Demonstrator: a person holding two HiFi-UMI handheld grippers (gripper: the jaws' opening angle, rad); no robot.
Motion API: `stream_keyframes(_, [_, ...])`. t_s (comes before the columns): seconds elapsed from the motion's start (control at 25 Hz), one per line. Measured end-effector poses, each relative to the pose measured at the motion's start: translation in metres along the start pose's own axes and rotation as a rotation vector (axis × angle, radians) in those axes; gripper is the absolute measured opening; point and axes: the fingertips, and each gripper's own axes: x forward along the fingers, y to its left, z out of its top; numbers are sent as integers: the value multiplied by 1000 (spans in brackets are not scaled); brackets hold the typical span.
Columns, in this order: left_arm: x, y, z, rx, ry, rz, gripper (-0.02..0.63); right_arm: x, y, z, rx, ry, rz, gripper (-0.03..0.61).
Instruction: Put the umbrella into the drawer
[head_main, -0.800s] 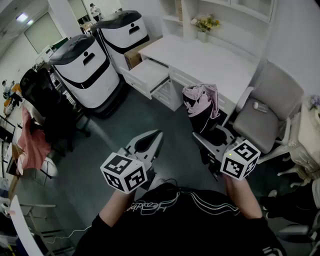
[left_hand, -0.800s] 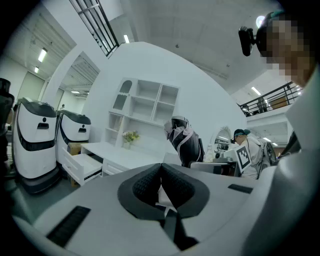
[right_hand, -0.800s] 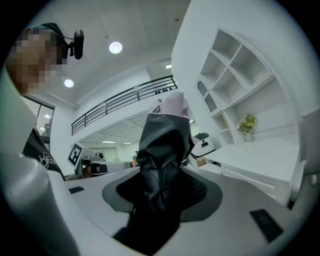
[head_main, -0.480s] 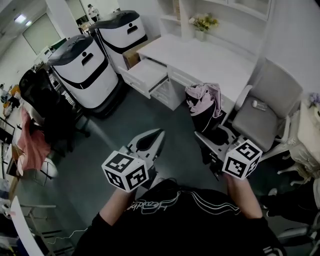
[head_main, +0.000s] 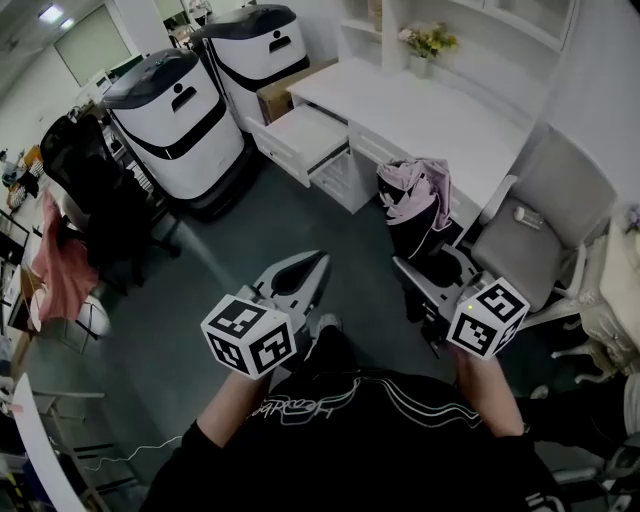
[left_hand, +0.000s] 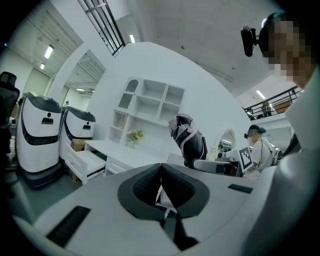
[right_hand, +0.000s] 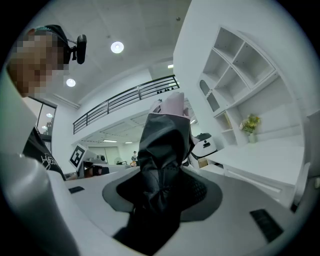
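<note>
A folded black and pink umbrella (head_main: 412, 205) stands up from my right gripper (head_main: 420, 264), whose jaws are shut on its lower black part. The right gripper view has the umbrella (right_hand: 165, 135) filling the space between the pads of that gripper (right_hand: 162, 186). My left gripper (head_main: 320, 262) is held beside it at the left, shut, with nothing between its pads (left_hand: 150, 181). The open white drawer (head_main: 305, 135) juts out of the white desk (head_main: 430, 115) ahead and to the left of the umbrella. In the left gripper view the drawer (left_hand: 87, 162) is at the lower left and the umbrella (left_hand: 187, 140) at the centre right.
Two white and black machines (head_main: 175, 110) stand left of the desk. A grey chair (head_main: 535, 225) is at the right, close to the umbrella. Flowers (head_main: 428, 40) sit on the desk under white shelves. A black chair and clothes (head_main: 70, 200) are at the far left. The floor is dark grey.
The desk, drawer and machines have shifted slightly in the head view as the person moves. Both grippers keep their places in front of the body, and the umbrella stays in the right gripper.
</note>
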Motion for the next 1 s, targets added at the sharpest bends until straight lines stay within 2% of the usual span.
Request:
stream_keyframes(0.16, [7, 21, 8, -4, -9, 2, 20, 22, -9, 3, -45, 14, -12, 215])
stream_keyframes(0.52, [72, 141, 31, -48, 21, -1, 20, 138, -79, 9, -3, 45, -13, 215])
stream_keyframes(0.8, [144, 259, 67, -97, 57, 1, 20, 254, -156, 22, 61, 87, -33, 216])
stream_keyframes(1.0, [193, 363, 103, -96, 78, -1, 20, 365, -211, 39, 75, 110, -40, 215])
